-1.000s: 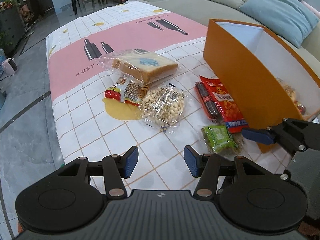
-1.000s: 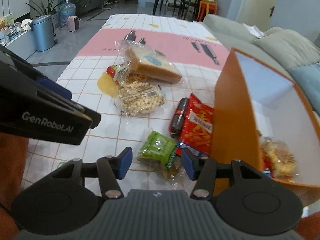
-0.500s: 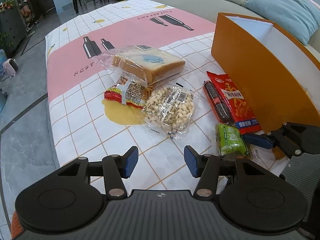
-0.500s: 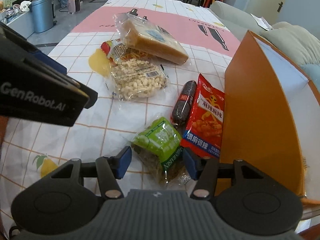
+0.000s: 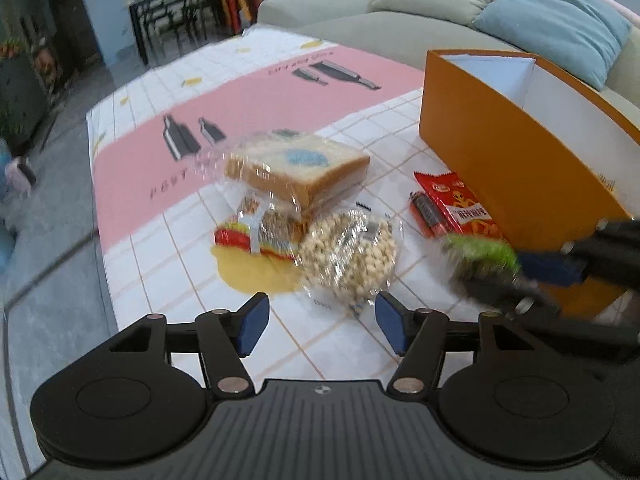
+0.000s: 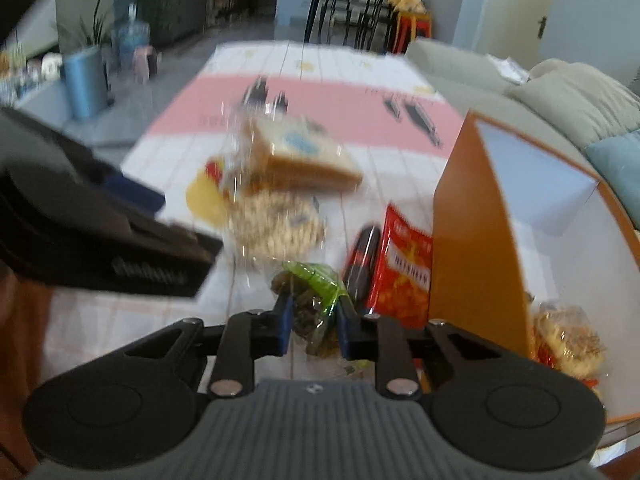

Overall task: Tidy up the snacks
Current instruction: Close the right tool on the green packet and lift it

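My right gripper [image 6: 312, 320] is shut on the green snack packet [image 6: 314, 284] and holds it just off the table beside the orange box [image 6: 472, 248]; the packet also shows in the left wrist view [image 5: 480, 250]. My left gripper [image 5: 318, 324] is open and empty, just short of the bag of peanuts [image 5: 348, 256]. A bag of sliced bread [image 5: 300, 172], a red-yellow noodle packet [image 5: 252, 232], a dark sausage [image 5: 426, 212] and a red chips packet [image 5: 460, 204] lie on the tablecloth. One snack bag [image 6: 568, 340] lies inside the box.
The table has a white grid cloth with a pink band [image 5: 240, 100]. A grey sofa with a blue cushion [image 5: 556, 20] runs behind the box. Floor and a metal bin [image 6: 86, 80] lie left of the table's edge.
My right gripper closed on the green packet and lifted it; both views are blurred from motion. My left gripper moved forward toward the peanuts, still open.
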Demonstrator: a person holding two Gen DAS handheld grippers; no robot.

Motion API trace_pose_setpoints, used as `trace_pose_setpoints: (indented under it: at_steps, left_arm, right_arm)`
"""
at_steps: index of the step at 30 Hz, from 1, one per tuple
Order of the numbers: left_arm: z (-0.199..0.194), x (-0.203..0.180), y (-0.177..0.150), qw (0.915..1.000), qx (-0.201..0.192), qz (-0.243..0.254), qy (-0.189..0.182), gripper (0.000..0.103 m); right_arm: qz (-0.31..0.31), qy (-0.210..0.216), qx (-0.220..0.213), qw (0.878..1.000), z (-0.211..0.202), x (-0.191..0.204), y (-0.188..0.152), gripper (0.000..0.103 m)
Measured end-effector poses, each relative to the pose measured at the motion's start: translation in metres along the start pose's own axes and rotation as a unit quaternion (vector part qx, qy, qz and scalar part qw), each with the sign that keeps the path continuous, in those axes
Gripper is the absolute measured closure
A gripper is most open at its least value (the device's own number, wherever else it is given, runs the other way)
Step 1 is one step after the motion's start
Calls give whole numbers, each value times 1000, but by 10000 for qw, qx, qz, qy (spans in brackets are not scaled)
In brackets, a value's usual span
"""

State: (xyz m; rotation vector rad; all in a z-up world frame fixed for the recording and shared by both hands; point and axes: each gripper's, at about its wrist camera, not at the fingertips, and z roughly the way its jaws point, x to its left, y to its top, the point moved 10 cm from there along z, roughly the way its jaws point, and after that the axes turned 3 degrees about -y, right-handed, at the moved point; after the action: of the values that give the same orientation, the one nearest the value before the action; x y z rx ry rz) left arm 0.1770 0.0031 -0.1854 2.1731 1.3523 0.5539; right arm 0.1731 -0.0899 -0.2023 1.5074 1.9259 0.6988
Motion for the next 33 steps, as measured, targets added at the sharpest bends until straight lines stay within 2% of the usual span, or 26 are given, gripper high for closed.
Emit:
trace_pose_setpoints:
  at_steps: [3,5,8,12,16,21,27,33]
  left_arm:
    - [3,-1,8,9992,-156,356,18,26]
    - [9,-4,12,9987,-151,465,-113,24]
    - [25,-9,13,9976,-23,661,-220,24]
    - [44,-14,11,9945,55,1043,-63,24]
    - [57,-12,9,9956,143,879,-294,23]
    - [62,-6,9,9967,146,548,-579,17]
    - [63,-7,12,9933,124,294,-1110,17]
    - [70,-9,10,9933,179,310,-1095,12]
  right_arm:
    - [153,-155,-223,9995,-4,-11,14,83]
    - [223,-176,-333,9990,-4,-18,27,83]
    - [138,-321,-200,9992,14,-24,33,83]
    - [229,-356,73,9991,34,-31,18,83]
    - [134,-201,192,9995,45,-23,7,83]
    - [132,-211,147,9996,47,-23,4,83]
    - [192,-193,90,9996,45,-24,2,82]
    - [364,-133,87,9992,46,-27,3,82]
